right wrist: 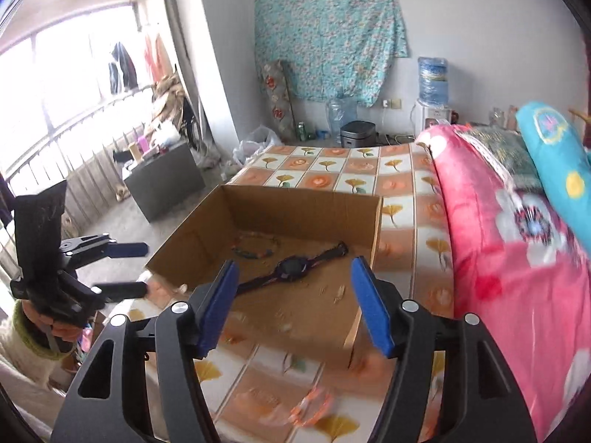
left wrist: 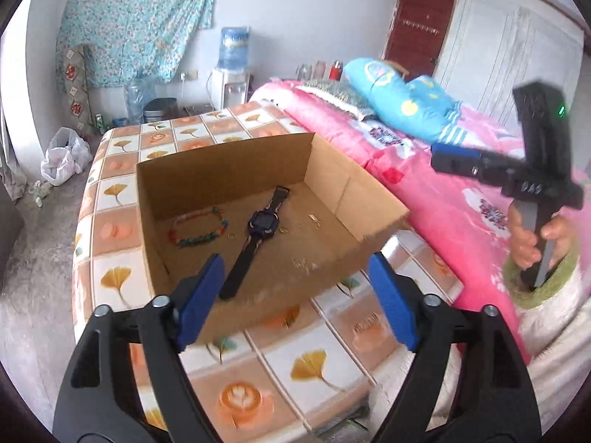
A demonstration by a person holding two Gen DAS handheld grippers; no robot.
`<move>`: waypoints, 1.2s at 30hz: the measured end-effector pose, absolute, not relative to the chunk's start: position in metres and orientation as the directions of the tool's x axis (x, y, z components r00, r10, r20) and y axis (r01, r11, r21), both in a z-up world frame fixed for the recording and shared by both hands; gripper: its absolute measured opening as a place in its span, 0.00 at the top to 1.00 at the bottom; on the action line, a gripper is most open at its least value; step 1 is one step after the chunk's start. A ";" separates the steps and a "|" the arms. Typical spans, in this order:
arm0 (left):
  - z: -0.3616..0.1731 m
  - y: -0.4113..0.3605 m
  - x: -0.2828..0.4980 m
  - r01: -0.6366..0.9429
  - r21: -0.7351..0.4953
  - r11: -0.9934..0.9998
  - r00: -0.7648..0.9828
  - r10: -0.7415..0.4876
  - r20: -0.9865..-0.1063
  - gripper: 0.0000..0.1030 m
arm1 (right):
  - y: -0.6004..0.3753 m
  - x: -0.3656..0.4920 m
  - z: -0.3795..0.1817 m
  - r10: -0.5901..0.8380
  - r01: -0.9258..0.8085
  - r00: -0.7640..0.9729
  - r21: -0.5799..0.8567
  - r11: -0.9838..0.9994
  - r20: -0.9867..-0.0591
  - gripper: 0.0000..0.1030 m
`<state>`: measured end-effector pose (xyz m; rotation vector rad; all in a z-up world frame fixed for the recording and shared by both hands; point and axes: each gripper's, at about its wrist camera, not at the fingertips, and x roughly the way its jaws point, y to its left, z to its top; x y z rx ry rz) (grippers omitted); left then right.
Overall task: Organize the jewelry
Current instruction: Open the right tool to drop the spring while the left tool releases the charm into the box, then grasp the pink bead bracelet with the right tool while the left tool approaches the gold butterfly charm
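brown cardboard box (left wrist: pixel 207 170) sat open-topped on tiled-pattern tablecloth (left wrist: pixel 310 361), hard against pink floral quilt (left wrist: pixel 443 214). inside on box floor: black watch (left wrist: pixel 260 223) laid out flat at full length, beaded bracelet (left wrist: pixel 197 227) just beside it on side away from quilt, small gold rings (left wrist: pixel 232 236) and tiny pieces scattered near watch face, too small to name surely. left gripper (left wrist: pixel 295 291) hung short of box's near rim, blue pads (left wrist: pixel 201 295) spread wide, nothing between; right gripper (right wrist: pixel 295 304) likewise parted and empty, pads (right wrist: pixel 371 306) clear of everything, hand (left wrist: pixel 528 240) wrapped round its handle out over quilt. both sets of jaws unloaded, pointed down toward box interior. judged as pause between placements, with most jewelry already boxed. something pale pink and blurred lay on cloth (right wrist: pixel 310 409) near bottom of right wrist view, outside box; could not tell what. relation that mattered: watch's long axis ran from near rim toward far corner by quilt, roughly along left gripper's line of sight, near strap end just ahead of left pad. so left gripper looked nearer, though would likely need turning to close across strap rather than along it.
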<state>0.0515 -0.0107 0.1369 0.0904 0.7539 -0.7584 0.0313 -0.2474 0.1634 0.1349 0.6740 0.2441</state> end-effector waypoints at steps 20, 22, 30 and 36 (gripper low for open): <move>0.007 -0.021 0.031 0.454 -0.088 0.887 0.434 -0.306 -0.847 0.17 | -0.218 -0.001 0.028 0.256 0.027 0.569 0.328 0.944 -0.782 0.54; 0.002 -0.023 0.033 0.433 -0.060 0.899 0.441 -0.269 -0.856 0.17 | -0.217 0.004 0.021 0.220 0.048 0.555 0.295 0.954 -0.802 0.58; -0.008 -0.031 0.039 0.402 -0.047 0.915 0.427 -0.232 -0.874 0.17 | -0.217 0.014 0.005 0.155 0.092 0.516 0.234 0.968 -0.842 0.65; -0.014 -0.029 0.041 0.390 -0.050 0.920 0.415 -0.223 -0.882 0.17 | -0.217 0.022 -0.006 0.116 0.106 0.493 0.192 0.976 -0.862 0.70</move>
